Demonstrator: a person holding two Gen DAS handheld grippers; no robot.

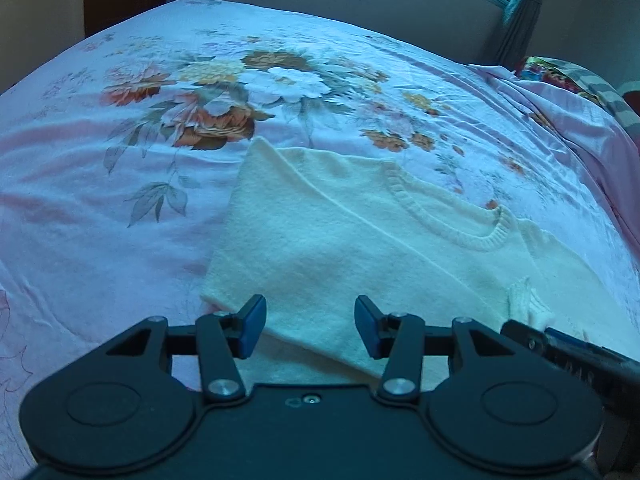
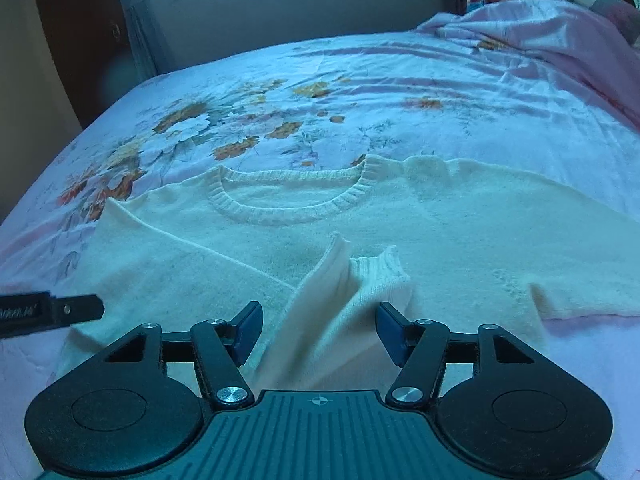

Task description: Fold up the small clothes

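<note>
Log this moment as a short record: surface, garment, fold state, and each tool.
surface: floral bedsheet on a bed
garment: cream knit sweater, lying neckline up
fold state: one sleeve folded across the body, its ribbed cuff near the middle; the side on the left also looks folded in
left tool: open, over the sweater's near edge, holding nothing
right tool: open, the folded sleeve between its fingers, not clamped

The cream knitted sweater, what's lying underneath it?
The cream knitted sweater lies on the floral pink bedsheet, which shows all around it. Whatever lies directly beneath the knit is covered.
</note>
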